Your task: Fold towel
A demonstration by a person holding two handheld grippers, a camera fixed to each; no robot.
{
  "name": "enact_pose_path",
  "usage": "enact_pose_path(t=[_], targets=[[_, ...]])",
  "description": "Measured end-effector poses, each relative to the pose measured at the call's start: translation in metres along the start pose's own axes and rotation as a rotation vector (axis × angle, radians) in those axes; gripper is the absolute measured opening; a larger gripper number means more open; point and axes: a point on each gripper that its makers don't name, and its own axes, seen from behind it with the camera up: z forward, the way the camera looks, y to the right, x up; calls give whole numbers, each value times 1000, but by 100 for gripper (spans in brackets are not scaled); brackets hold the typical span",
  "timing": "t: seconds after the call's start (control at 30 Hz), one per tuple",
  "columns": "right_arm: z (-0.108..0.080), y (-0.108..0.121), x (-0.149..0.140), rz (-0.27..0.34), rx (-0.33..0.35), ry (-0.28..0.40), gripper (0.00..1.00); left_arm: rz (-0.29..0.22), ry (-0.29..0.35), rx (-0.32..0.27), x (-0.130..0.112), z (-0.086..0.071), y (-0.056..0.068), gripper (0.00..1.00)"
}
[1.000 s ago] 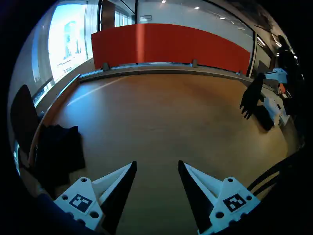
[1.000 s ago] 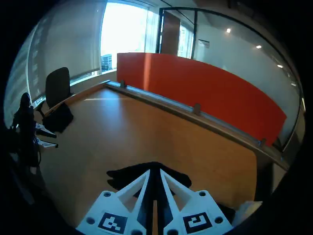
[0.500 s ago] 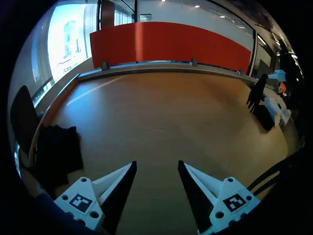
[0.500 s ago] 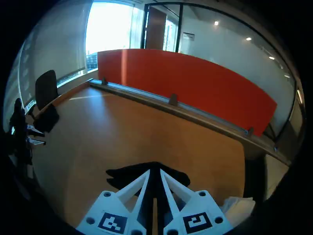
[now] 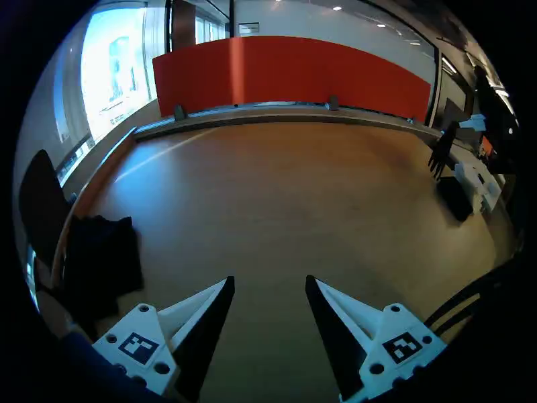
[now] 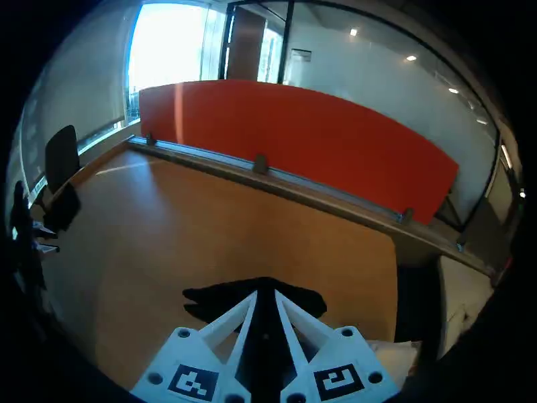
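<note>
- The right gripper point(image 6: 266, 293) has its fingers closed tight on a bit of the black towel point(image 6: 211, 301), which bunches out on both sides of the tips. It looks like a small pinch to us, so one quick swing could pull the cloth straight out.
- The left gripper point(image 5: 268, 279) has its fingers wide open over bare wood, well away from the towel. With one corner held and the rest loose, we reckon the fold could come out crooked or just crumple up.
- The towel sits at the right end of the surface point(image 5: 282, 195), near the edge. Any drag toward that side could send the loose part over the edge, and its weight would do the rest.
- We can't tell from the right gripper view if the cloth hangs free or lies flat. If it's hanging, setting it down fast could trap a wrinkle under it.
- There's a dark pile point(image 5: 101, 258) at the far left end, just beside a chair point(image 6: 60, 151). It's about the same colour as the towel, so the open fingers could grab the wrong cloth.
- Black cloth against black fingers makes a slipping grip hard to spot.
</note>
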Motion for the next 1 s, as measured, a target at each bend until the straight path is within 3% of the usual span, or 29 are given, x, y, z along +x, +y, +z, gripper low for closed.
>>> enact_pose_path(t=[0.2,0.63,1.0], targets=[[2,20,-7,12,-21,-22,5,-2,-4,6,-1,-1,1,78],[-12,33,-32,50,-38,-50,5,17,-6,-8,3,1,13,78],[-39,52,-95,86,-79,-131,5,34,-8,-25,3,3,23,78]])
